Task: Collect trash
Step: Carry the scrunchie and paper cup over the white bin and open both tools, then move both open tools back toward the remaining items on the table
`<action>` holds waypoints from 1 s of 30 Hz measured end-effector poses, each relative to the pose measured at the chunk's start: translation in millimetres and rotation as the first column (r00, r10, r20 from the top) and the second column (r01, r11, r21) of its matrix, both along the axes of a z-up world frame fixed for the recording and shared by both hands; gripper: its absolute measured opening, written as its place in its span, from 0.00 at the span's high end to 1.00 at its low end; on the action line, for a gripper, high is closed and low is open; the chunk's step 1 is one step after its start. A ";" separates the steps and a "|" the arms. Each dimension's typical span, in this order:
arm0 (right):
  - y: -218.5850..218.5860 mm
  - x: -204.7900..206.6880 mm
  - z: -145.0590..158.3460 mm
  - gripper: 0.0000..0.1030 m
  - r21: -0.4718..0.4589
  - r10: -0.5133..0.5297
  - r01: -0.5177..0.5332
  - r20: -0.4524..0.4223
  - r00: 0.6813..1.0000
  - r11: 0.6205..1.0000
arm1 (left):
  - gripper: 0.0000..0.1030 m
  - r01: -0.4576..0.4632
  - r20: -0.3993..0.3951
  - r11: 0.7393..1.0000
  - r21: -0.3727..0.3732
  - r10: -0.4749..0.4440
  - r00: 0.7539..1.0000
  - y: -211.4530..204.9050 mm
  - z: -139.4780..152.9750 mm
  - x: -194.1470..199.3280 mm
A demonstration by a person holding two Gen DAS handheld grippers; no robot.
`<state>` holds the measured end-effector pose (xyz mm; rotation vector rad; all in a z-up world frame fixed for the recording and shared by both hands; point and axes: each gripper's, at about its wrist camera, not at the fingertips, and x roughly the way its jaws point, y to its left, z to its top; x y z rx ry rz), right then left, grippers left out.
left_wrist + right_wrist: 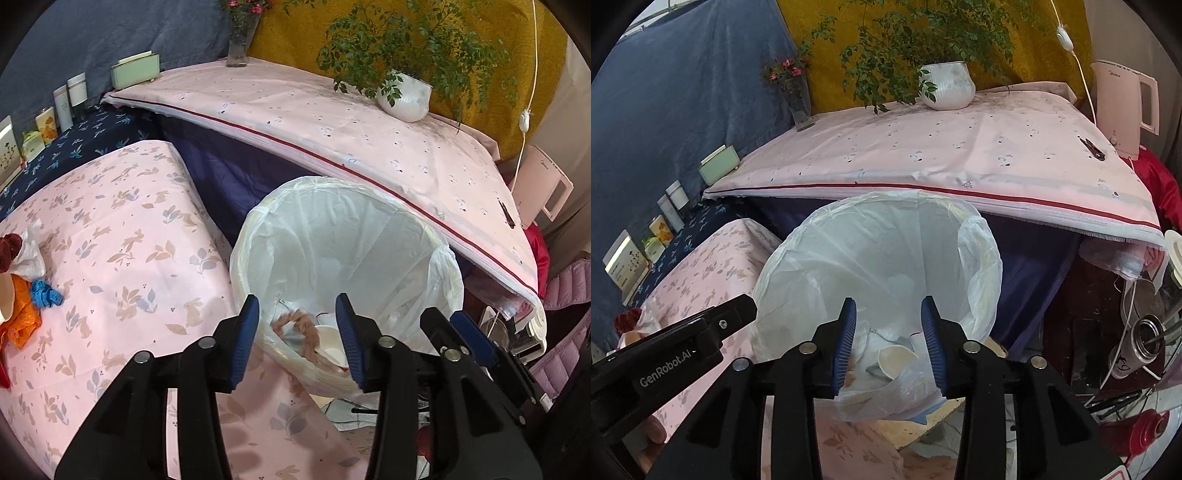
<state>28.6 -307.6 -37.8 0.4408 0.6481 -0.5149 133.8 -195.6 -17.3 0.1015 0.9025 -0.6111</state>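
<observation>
While both hang over the lined bin (343, 236), left claw (297, 339) and right claw (888, 341) stand half-spread (nothing held)

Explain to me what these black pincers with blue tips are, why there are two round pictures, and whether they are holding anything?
No robot here: a person carries a hand-held two-finger clamp in each hand, each with a wide-angle camera looking along its fingers. One picture comes from the left gripper, the other from the right gripper; each camera also catches part of the other tool at its edge. Both hang over a bin lined with a white bag, their blue pads apart with nothing between them. Inside the bin lie a paper cup and a pinkish braided strip. On the pink rabbit-print cloth at left more litter waits: a blue scrap, an orange wrapper and a white tissue.
</observation>
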 end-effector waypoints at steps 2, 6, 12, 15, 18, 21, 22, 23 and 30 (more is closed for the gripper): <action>0.5 -1.3 1.0 0.59 -0.002 -0.005 0.005 0.003 1.000 1.000 | 0.54 -0.011 0.000 1.000 0.000 0.011 1.000 3.1 -0.2 0.0; 3.5 -2.5 3.0 0.57 -0.004 -0.002 0.002 0.004 1.000 1.000 | 0.53 -0.025 -0.001 1.000 0.000 0.025 1.000 9.5 0.0 -0.2; 13.3 -3.4 9.1 0.53 -0.019 0.016 -0.016 0.008 1.000 1.000 | 0.51 -0.052 -0.006 0.999 -0.005 0.052 0.999 23.8 0.6 -1.4; 21.2 -2.8 12.7 0.53 -0.029 0.029 -0.029 0.009 1.000 0.999 | 0.47 -0.070 -0.007 0.997 -0.009 0.070 0.998 32.8 1.2 -2.3; 29.2 -2.2 16.5 0.52 -0.038 0.042 -0.042 0.012 0.999 0.998 | 0.47 -0.084 -0.005 0.996 -0.014 0.084 0.996 41.4 3.0 -2.6; 36.2 -0.9 20.2 0.52 -0.046 0.056 -0.055 0.013 0.998 0.997 | 0.47 -0.100 -0.007 0.995 -0.020 0.100 0.995 51.2 4.9 -3.4; 38.6 -0.4 21.4 0.51 -0.048 0.061 -0.060 0.014 0.998 0.997 | 0.46 -0.107 -0.006 0.994 -0.022 0.107 0.994 55.2 5.7 -3.6; 41.2 0.0 22.6 0.51 -0.051 0.066 -0.065 0.014 0.998 0.997 | 0.46 -0.114 -0.005 0.993 -0.024 0.114 0.994 59.0 6.3 -3.4; 61.8 3.7 29.9 0.46 -0.075 0.104 -0.103 0.013 0.994 0.992 | 0.37 -0.178 -0.016 0.983 -0.041 0.177 0.984 86.8 8.5 -1.5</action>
